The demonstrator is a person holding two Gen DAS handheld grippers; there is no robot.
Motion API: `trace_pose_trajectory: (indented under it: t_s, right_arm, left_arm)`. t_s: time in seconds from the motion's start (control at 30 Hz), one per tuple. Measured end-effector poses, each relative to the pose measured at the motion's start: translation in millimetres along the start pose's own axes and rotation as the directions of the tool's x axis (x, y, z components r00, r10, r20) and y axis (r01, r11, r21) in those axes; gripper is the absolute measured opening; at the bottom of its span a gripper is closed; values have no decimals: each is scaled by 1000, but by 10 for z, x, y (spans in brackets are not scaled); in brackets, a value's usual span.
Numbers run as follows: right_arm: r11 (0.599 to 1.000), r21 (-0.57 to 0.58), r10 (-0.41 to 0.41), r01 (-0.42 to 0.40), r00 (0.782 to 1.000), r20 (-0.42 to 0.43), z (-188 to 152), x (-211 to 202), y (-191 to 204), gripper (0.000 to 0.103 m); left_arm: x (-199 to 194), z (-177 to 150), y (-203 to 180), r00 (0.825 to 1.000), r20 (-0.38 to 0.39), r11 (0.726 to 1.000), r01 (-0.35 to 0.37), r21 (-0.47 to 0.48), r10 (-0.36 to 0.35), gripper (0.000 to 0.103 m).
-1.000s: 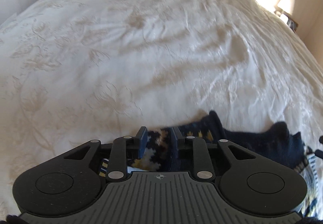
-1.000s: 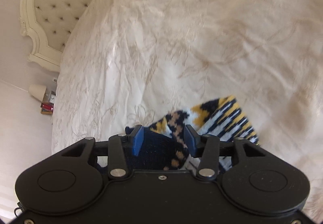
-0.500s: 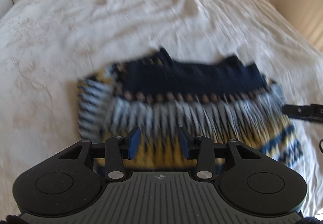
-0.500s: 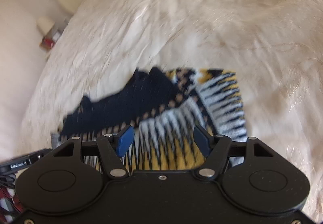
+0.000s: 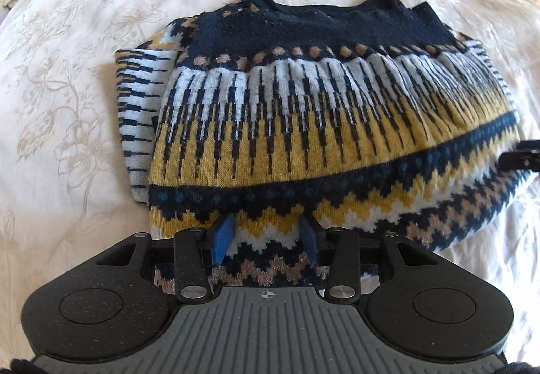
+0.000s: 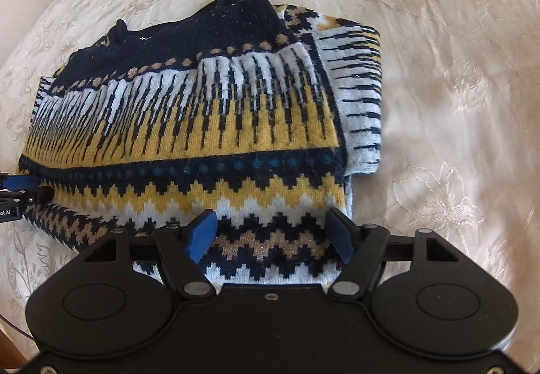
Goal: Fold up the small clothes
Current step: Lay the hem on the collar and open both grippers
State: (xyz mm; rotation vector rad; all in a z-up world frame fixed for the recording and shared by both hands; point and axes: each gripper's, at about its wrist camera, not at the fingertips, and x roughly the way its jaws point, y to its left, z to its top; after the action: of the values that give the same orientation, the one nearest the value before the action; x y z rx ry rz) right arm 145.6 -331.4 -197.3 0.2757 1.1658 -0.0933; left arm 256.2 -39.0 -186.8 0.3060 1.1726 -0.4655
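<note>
The patterned knit sweater (image 5: 303,124) lay folded into a compact rectangle on the cream bedspread (image 5: 67,104), one sleeve edge poking out at nine o'clock in the left wrist view. Both the left gripper (image 5: 266,239) and the right gripper (image 6: 270,232) hovered with jaws apart over its near hem, gripping nothing, probably positioned to square the fold. No readable label showed, only a cropped fragment.

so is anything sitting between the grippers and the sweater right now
Nothing visible is in the way. The folded sweater lies alone on the bedspread, and both the left gripper and the right gripper are open directly over its near edge, with only knit fabric showing between their fingers.
</note>
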Motion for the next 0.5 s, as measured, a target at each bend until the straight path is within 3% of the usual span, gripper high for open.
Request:
trace_pose_trajectory:
  t_s: [0.13, 0.2, 0.5]
  right_arm:
    - [999, 40, 21, -22, 1000, 12, -40, -57, -22, 90]
    - [999, 39, 7, -7, 1000, -1, -88, -56, -28, 100]
    - [1000, 20, 4, -3, 999, -40, -350, -2, -120, 102]
  left_arm:
    - [-111, -50, 30, 1000, 18, 996, 27, -84, -26, 43]
    - [-148, -82, 45, 999, 17, 989, 54, -138, -52, 45]
    - [-211, -246, -71, 997, -11, 976, 73, -205, -77, 50]
